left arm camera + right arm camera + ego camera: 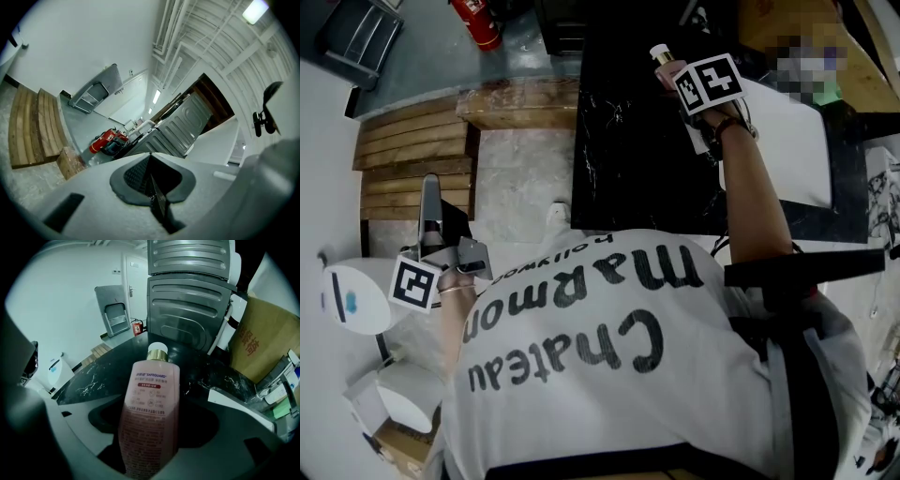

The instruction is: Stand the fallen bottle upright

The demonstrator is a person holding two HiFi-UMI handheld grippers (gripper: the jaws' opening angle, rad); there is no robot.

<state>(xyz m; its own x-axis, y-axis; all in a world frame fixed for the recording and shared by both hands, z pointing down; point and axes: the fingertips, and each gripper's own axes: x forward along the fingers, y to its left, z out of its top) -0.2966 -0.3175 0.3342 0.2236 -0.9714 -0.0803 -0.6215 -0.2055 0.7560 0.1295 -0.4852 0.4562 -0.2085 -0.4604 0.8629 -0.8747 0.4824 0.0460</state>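
Where right gripper (671, 73) clamps, bottle (151, 399) sits between jaws

Bottle (150, 413) pink; table (619, 141) blk w/ white veins.

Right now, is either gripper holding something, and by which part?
The right gripper holds the pink bottle by its lower body, with the cap pointing away from it. The left gripper is shut and holds nothing.
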